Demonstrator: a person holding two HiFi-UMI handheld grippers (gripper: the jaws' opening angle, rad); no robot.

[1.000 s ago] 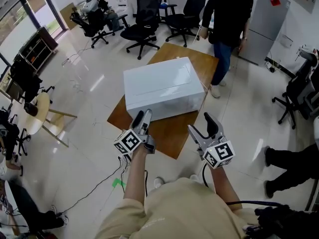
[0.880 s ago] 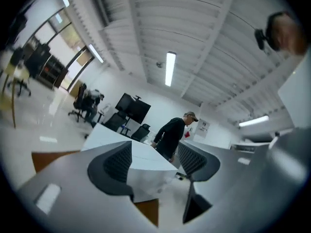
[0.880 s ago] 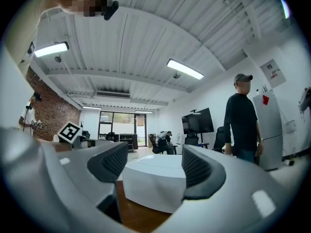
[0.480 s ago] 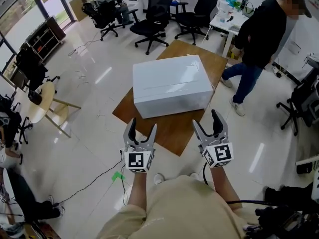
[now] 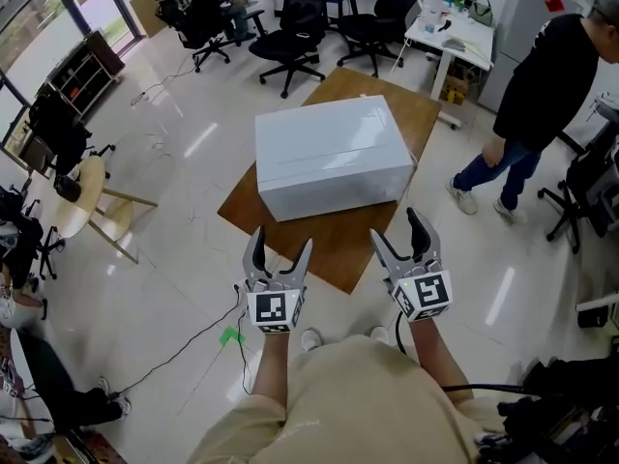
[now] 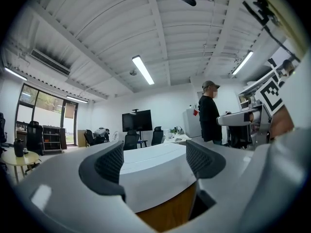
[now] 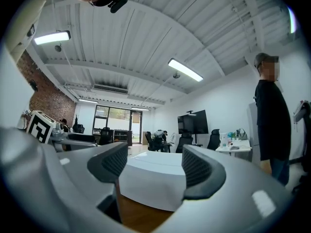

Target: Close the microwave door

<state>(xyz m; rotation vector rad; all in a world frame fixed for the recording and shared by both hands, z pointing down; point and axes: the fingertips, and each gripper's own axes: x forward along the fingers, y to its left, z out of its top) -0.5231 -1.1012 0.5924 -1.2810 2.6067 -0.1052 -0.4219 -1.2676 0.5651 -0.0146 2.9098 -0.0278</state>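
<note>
The microwave [image 5: 329, 153] is a plain white box on a low wooden table [image 5: 338, 249]; its near face looks flat and flush, and no open door shows. Both grippers hover short of the table's near edge and point at the box without touching it. My left gripper [image 5: 280, 240] is level, its jaws opening with nothing between them. My right gripper [image 5: 397, 228] also has its jaws apart and empty. The left gripper view frames the microwave [image 6: 155, 178] between the left gripper [image 6: 153, 161] pads. The right gripper view shows the microwave [image 7: 155, 178] past the right gripper [image 7: 155, 164].
A person [image 5: 542, 85] in dark clothes walks at the right, close to the table. Black office chairs [image 5: 290, 27] and a white desk [image 5: 455, 37] stand behind. A round side table [image 5: 82, 211] is at the left, and a cable [image 5: 193, 346] runs over the glossy floor.
My left gripper rolled from its side to level, shifted a little, and its jaws spread wider. The person walked from behind the table to its right. The right gripper stayed put.
</note>
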